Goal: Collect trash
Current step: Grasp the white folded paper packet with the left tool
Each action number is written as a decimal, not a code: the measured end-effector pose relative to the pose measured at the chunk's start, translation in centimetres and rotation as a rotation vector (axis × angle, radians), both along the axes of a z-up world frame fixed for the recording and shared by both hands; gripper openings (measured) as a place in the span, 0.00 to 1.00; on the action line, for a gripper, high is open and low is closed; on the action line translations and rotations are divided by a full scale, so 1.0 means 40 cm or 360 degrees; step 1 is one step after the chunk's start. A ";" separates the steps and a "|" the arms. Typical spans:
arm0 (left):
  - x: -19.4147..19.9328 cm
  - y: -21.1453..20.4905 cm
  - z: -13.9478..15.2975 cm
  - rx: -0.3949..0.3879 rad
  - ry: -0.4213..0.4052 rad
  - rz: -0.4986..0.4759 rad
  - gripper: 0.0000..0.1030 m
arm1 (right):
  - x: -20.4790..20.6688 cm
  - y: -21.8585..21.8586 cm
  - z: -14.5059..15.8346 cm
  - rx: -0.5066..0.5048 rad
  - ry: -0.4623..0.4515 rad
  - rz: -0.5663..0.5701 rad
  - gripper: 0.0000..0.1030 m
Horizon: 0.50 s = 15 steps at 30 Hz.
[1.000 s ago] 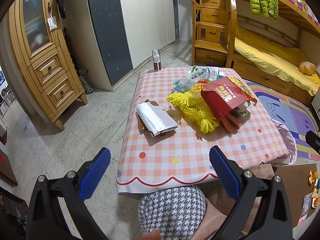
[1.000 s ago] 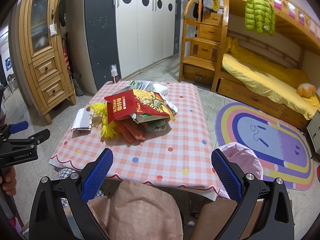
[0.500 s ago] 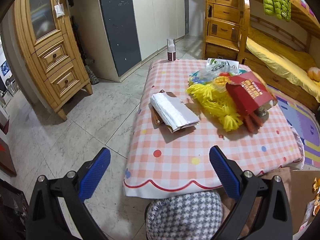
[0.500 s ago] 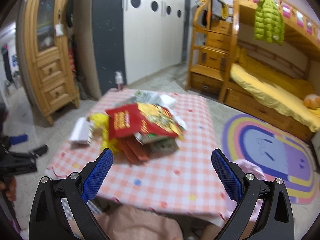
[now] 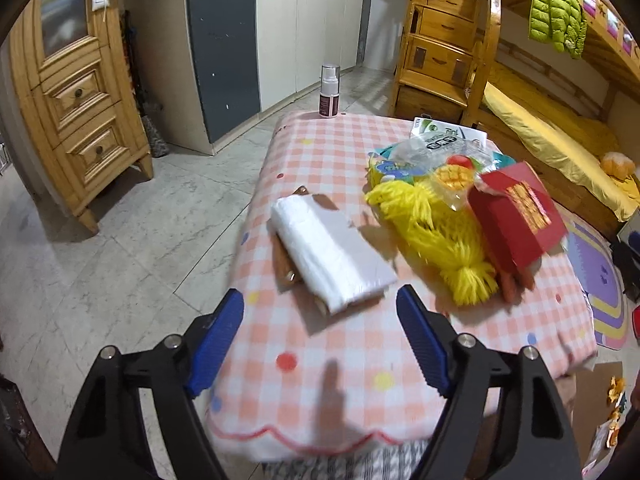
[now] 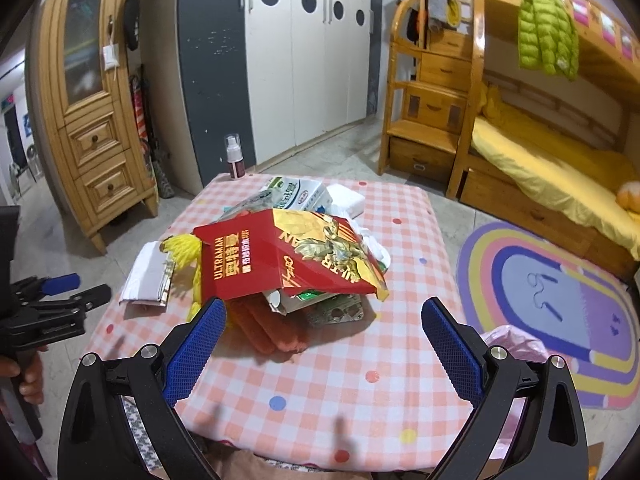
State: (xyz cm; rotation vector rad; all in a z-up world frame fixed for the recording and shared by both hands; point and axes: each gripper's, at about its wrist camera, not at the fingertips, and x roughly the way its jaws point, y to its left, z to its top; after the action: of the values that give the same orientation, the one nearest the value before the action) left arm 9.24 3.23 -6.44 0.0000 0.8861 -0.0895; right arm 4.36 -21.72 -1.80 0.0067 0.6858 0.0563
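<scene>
A low table in a pink checked cloth (image 5: 332, 364) carries a litter heap. A white folded plastic bundle (image 5: 332, 256) lies on a brown piece near the table's left edge. My left gripper (image 5: 320, 296) hovers just in front of the bundle, jaws closing, with nothing between the pads. Beside it lie yellow fringed netting (image 5: 440, 232) and a red carton (image 5: 516, 216). In the right wrist view the red carton (image 6: 280, 256) tops orange sausages (image 6: 272, 328) and wrappers. My right gripper (image 6: 323, 305) stands open just short of them. The left gripper (image 6: 60, 292) also shows there, far left.
A spray bottle (image 5: 329, 92) stands at the table's far edge. A wooden cabinet (image 5: 76, 104) is on the left, a bunk bed (image 6: 552, 160) and a striped rug (image 6: 560, 300) on the right. A pink bag (image 6: 508, 340) sits by the table's right corner.
The left gripper came forward and down toward the white bundle, and its jaws stand narrower. The right gripper moved closer to the red carton's heap.
</scene>
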 end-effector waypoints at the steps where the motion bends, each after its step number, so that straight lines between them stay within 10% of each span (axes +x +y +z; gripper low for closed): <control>1: 0.024 -0.002 -0.011 -0.0011 0.0014 0.0002 0.74 | 0.006 -0.002 -0.004 0.0011 0.0007 -0.0001 0.93; 15: 0.162 -0.097 -0.115 0.0055 0.0127 -0.0270 0.61 | 0.017 -0.039 -0.016 0.0047 0.0010 0.0010 0.91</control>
State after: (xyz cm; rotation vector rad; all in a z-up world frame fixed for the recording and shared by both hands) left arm 15.71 -0.64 -11.05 0.1046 0.9665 -0.2335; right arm 5.04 -23.30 -2.45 0.0333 0.6910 0.0725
